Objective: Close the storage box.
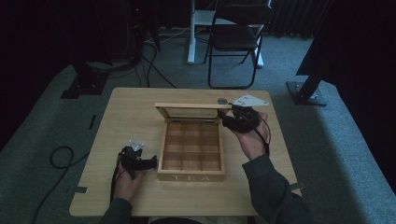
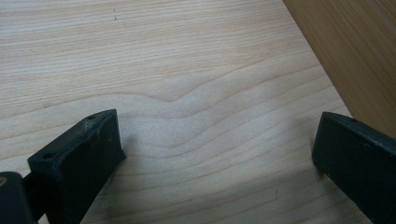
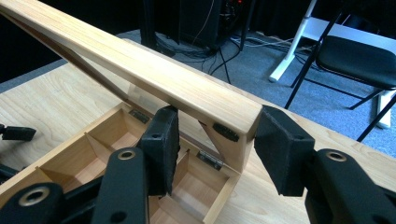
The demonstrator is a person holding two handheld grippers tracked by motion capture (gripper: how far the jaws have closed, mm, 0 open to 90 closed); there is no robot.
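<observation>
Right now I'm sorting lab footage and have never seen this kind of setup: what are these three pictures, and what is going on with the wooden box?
A person sits at a wooden table with a hand-held two-jaw tool in each hand. The high view looks down from above; the other two come from cameras riding on each tool. On the table stands a tea box with its empty compartments exposed and its lid raised. The right gripper has its jaws around the lid's corner, one inside and one outside; a small gap shows at the outer pad, so it does not look clamped. The left gripper rests open on bare table beside the box, holding nothing.
</observation>
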